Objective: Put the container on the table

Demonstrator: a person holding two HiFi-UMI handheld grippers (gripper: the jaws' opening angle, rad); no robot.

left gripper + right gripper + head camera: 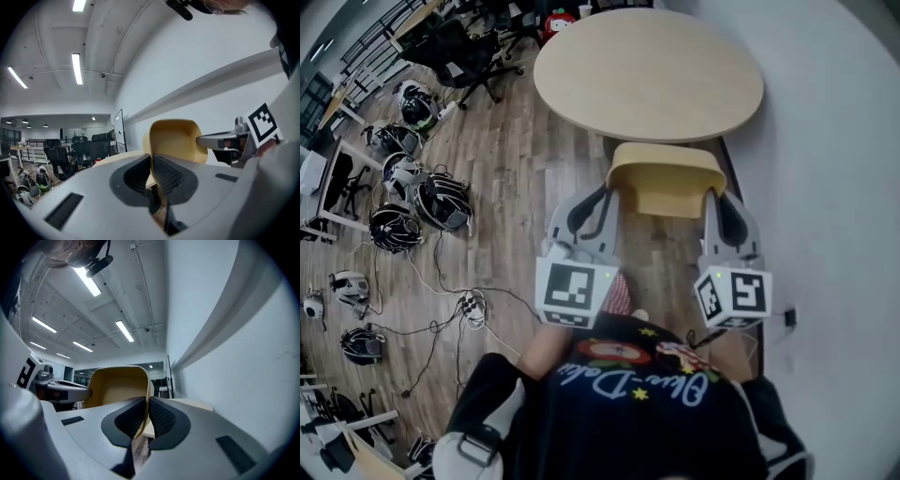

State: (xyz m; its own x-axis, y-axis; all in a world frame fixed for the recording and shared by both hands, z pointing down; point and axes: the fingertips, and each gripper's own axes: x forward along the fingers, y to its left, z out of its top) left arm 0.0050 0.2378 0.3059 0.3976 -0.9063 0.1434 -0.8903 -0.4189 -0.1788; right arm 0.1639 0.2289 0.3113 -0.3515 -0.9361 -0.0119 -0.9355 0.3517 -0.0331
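Carrying the container [666, 180] to the round table [647, 66] looks like the step in hand. The tan, open-topped container hangs between the two grippers above the wooden floor [516, 187], just on the near side of the table's near edge and not resting on anything. The left gripper [602, 195] has its jaws pressed together on the container's left wall, and the right gripper [717, 199] pinches the right wall the same way, the thin rim caught between its ribbed pads. The next move probably calls for both grippers to travel farther out together at matched height, so the container stays level. Its base must then clear the tabletop edge before it is lowered and both pinches are let go.
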